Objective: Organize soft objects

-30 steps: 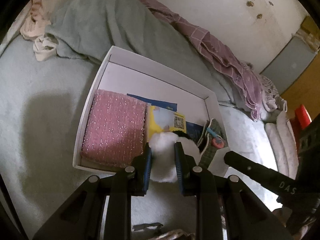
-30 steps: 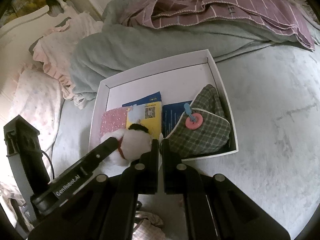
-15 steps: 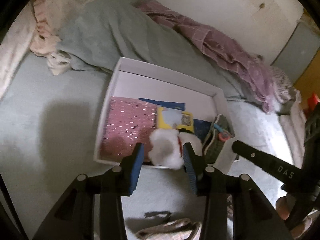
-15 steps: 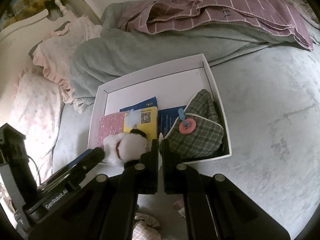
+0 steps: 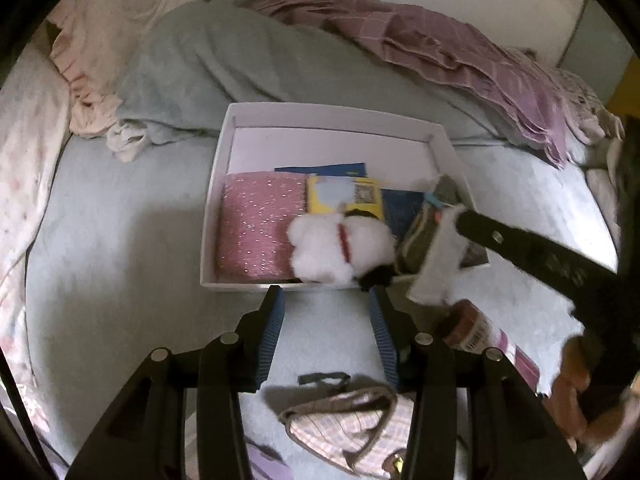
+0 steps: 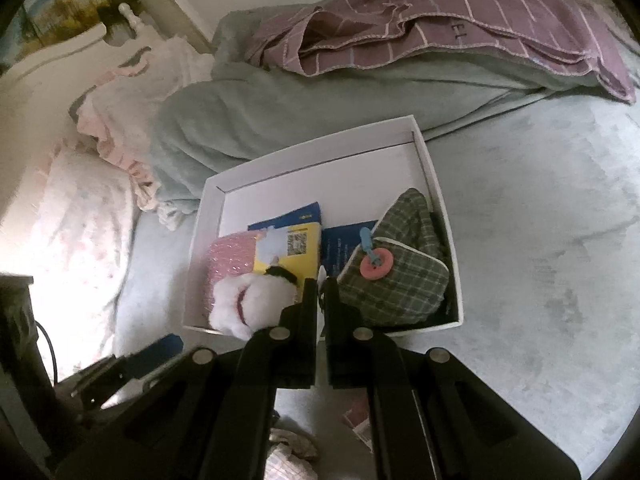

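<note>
1. Left wrist view: the left gripper (image 5: 326, 308) fills the bottom centre of the frame, jaws apart and opening, with nothing between them, only bare bed cover.
2. The white plush toy (image 5: 340, 250), fluffy with a red collar and black bits, lies just above those jaws in the frame. It sits at the near edge of the white box (image 5: 216, 184), inside it, clear of both blue pads (image 5: 272, 328).
3. Also in the box: a pink glittery sponge (image 5: 256, 224) on the left, touching the plush, a yellow packet (image 5: 344, 196) behind it, blue leaflets, and a green plaid pouch (image 5: 420, 232) on the right.
4. Right wrist view: the right gripper (image 6: 320, 292) has its jaws together at the box's near rim, between the plush (image 6: 248, 304) to the left and the plaid pouch (image 6: 404, 280) to the right. Can't tell if they pinch anything.
5. Lower centre of the left view: a pink checked pouch (image 5: 352, 428) lies on the bed outside the box, below the jaws.
6. Upper part of both views: a grey-green blanket (image 6: 240, 120) with a purple striped cloth (image 6: 460, 32) piled behind the box.
</note>
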Available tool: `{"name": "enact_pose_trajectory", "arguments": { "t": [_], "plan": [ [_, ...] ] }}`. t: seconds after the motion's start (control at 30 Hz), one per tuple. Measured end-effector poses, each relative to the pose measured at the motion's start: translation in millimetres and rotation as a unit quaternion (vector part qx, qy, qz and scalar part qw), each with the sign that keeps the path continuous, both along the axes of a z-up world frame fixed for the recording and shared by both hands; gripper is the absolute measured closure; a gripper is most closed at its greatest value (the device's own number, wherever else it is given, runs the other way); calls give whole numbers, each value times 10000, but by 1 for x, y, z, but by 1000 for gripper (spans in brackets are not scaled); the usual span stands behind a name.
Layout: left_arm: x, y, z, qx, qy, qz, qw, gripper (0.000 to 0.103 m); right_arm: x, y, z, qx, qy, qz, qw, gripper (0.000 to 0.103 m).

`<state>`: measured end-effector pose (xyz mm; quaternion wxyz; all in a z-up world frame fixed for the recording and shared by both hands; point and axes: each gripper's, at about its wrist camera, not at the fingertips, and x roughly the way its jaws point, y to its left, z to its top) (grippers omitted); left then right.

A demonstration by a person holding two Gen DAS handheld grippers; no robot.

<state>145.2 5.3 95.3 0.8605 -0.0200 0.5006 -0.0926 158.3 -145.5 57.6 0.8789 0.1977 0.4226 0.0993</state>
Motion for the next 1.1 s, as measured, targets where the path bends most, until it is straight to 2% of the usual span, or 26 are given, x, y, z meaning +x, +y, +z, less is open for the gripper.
{"name": "enact_pose_trajectory", "arguments": {
  "t": [0.1,0.23,0.4,0.6,0.77,0.93,1.1],
  "plan": [
    [-6,2,10,49,-133,66,9999,60,3,-7,-1,293,-136,28,9995,98],
    [-15,3,22,307,-416,219,9984,60,5,-12,-2,487,-268,103,9984,98],
    [-18,11,30,-7,-430,95,9990,60,5,-15,-2,461,-302,41,9985,99],
    [-19,18,33,-57,-456,218,9987,60,5,-19,-1,489,-314,-86,9983,99],
    [-22,18,38,-102,-652,173,9977,60,9,-23,1,401,-496,-303,9975,99],
    [-19,21,36,-480,-935,37,9945,60,23,-22,6,251,-638,-337,9971,99],
    [-5,35,17,-816,-1321,350,9873,60,30,-12,9,-34,-916,-344,9952,99]
  ]
}}
